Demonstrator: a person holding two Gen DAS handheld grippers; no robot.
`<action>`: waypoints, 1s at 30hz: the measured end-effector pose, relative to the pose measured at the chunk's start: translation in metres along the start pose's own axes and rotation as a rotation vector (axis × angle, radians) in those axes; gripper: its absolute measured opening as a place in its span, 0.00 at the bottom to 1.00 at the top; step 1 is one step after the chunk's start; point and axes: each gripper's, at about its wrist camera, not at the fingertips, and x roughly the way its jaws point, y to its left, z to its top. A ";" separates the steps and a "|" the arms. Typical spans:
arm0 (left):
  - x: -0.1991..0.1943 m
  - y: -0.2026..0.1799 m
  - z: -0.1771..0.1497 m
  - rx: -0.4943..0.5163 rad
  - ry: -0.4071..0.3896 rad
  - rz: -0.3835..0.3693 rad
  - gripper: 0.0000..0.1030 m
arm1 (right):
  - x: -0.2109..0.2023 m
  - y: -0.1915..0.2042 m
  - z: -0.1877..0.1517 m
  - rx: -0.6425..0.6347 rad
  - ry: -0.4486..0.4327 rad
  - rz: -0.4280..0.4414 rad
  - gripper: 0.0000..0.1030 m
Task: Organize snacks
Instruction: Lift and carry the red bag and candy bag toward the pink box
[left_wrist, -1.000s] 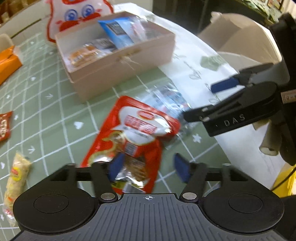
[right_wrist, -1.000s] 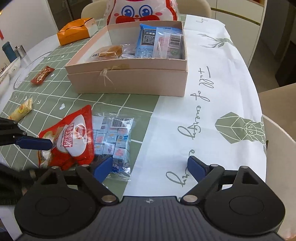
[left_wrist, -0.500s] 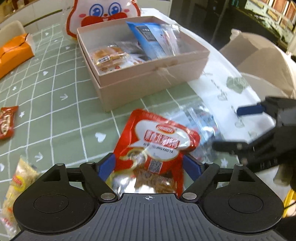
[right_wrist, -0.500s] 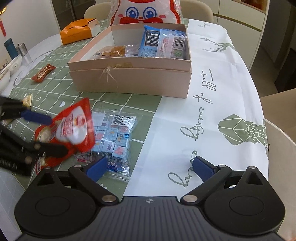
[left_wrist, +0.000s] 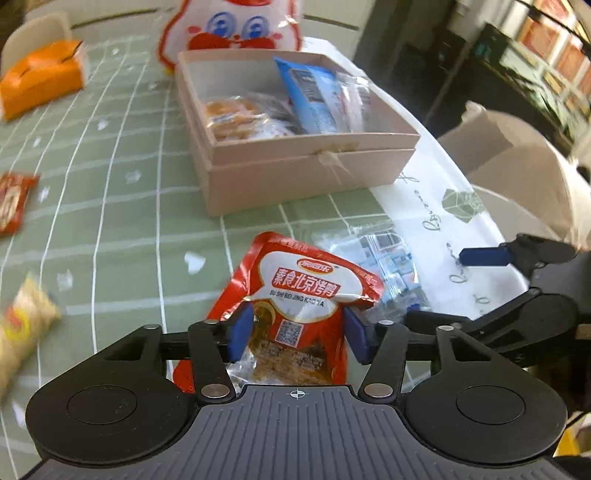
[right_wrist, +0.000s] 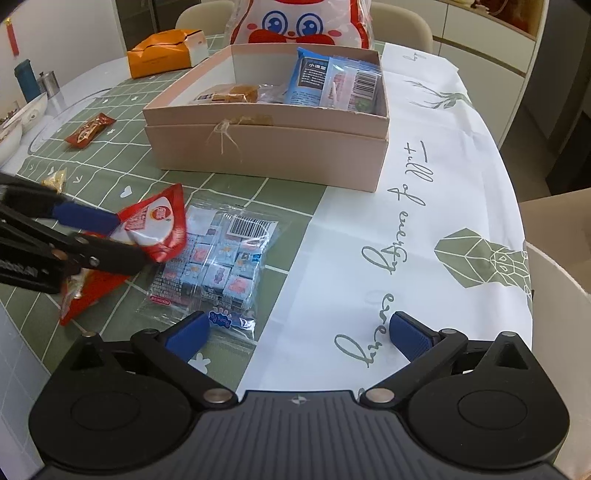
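Snacks lie partly in the pink box (right_wrist: 273, 155), partly loose on the desk (right_wrist: 424, 206). One red pouch (left_wrist: 306, 295) is clamped between the blue pads (left_wrist: 242, 332) of the left gripper (left_wrist: 295, 334), its jaws closed on the pouch's lower half; in the right wrist view its top stands clear of the desk while a lower corner looks to touch or nearly touch it. The right gripper (right_wrist: 299, 332) has its jaws spread wide, holding nothing, just short of the clear bag (right_wrist: 218, 266) of small printed cubes.

Risks, as I judge them: the pouch is slick, glossy film, soft and crumpled under the pads, so it may slide out or fold on the way to the box. Its trailing corner could drag the clear bag, which lies just beside it. The box wall is stiff card with a string bow; a low carry could catch the rim. The clear bag is thin, crinkly and flat, hard to pinch off the cloth
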 end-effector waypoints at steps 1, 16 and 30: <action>-0.003 -0.002 -0.003 -0.009 0.002 0.004 0.54 | 0.000 0.000 0.000 -0.003 0.001 0.001 1.00; -0.036 -0.022 -0.045 -0.096 0.047 0.037 0.48 | 0.003 0.036 0.040 0.104 0.022 0.132 0.92; -0.053 -0.040 -0.064 -0.112 0.031 -0.038 0.41 | -0.004 0.058 0.036 -0.032 0.074 0.012 0.60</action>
